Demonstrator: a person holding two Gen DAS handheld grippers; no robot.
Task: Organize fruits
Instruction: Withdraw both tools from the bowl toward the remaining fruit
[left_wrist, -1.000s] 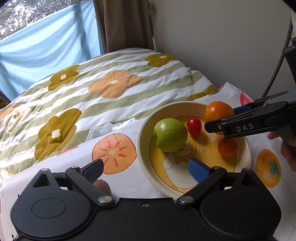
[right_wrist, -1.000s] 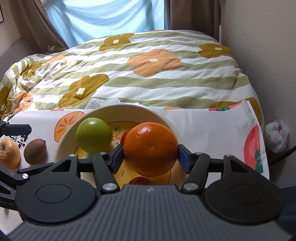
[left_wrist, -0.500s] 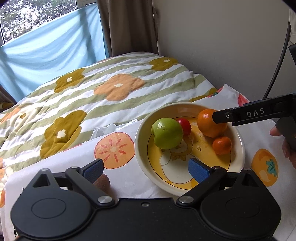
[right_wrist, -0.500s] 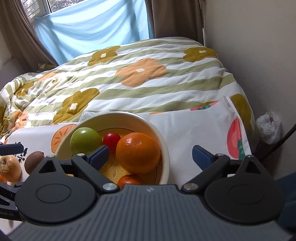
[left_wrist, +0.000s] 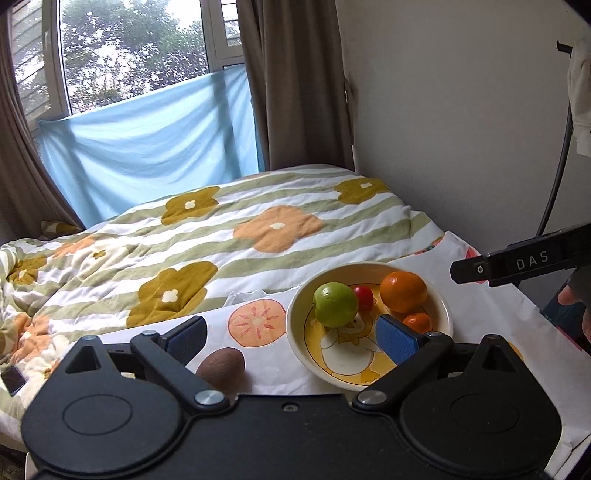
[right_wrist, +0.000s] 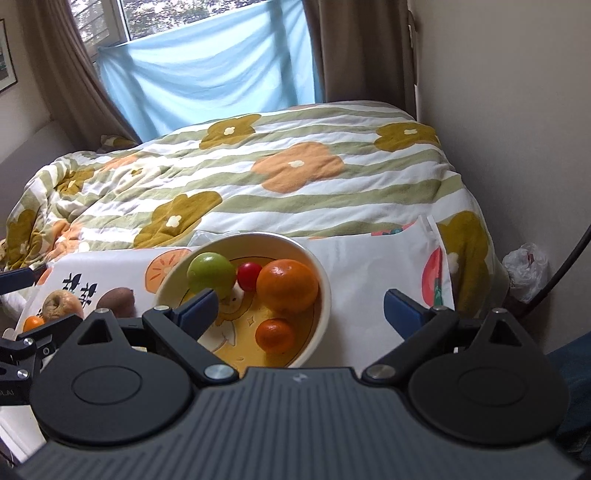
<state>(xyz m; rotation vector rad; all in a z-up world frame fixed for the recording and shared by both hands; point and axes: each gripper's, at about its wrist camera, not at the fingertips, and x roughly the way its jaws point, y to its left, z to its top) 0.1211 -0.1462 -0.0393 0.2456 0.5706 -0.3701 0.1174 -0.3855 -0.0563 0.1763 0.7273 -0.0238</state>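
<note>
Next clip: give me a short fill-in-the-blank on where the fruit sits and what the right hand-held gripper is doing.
1. The large orange lies in the ____.
2. The right hand-held gripper has just been opening and now holds ____.
3. The kiwi lies ____ the bowl, on the cloth.
4. The fruit beside the red tomato and farthest from the orange is a ____ apple.

Missing words: bowl; nothing; outside; green

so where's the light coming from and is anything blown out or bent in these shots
Left wrist view: daylight comes through the arched window, whose sky is washed out; the brown curtain bows from fisheye. Right wrist view: glare spots sit on the large round orange in the cream duck-print bowl, and the picture is sharp.
</note>
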